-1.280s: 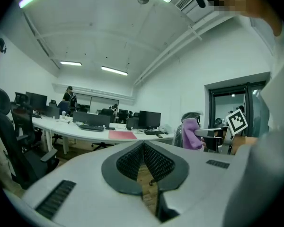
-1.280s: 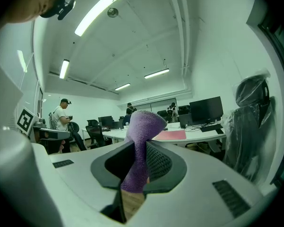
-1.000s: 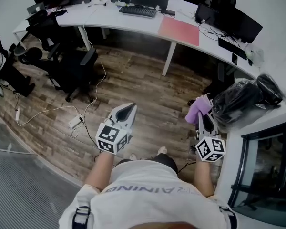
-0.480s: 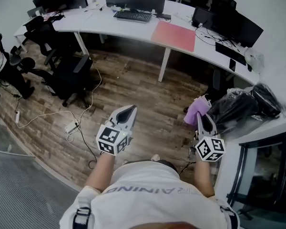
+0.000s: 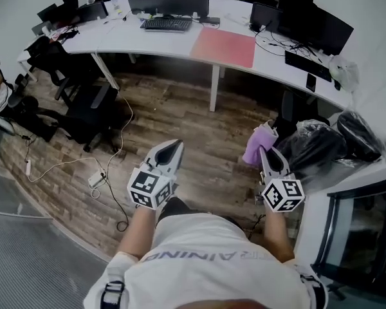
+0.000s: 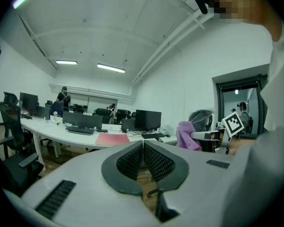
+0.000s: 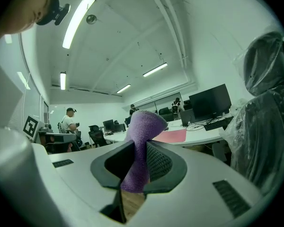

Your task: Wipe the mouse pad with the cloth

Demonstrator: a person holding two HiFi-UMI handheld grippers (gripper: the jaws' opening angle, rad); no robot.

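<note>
Right gripper (image 5: 266, 154) pinches the cloth (image 5: 257, 143), left gripper (image 5: 173, 146) pressed together empty, mouse pad (image 5: 224, 46) at 12 o'clock not wiped yet.

The head view looks steeply down from above toward the far table (image 5: 141, 40); both gripper views (low, looking level) share that same table.

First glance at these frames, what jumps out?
The purple cloth stands out first, pinched in the right hand-held gripper out over the wooden floor. Next is the pink mouse pad, lying flat on the curved white desk across the room, well apart from both grippers. The left hand-held gripper is shut with nothing between its jaws.
</note>
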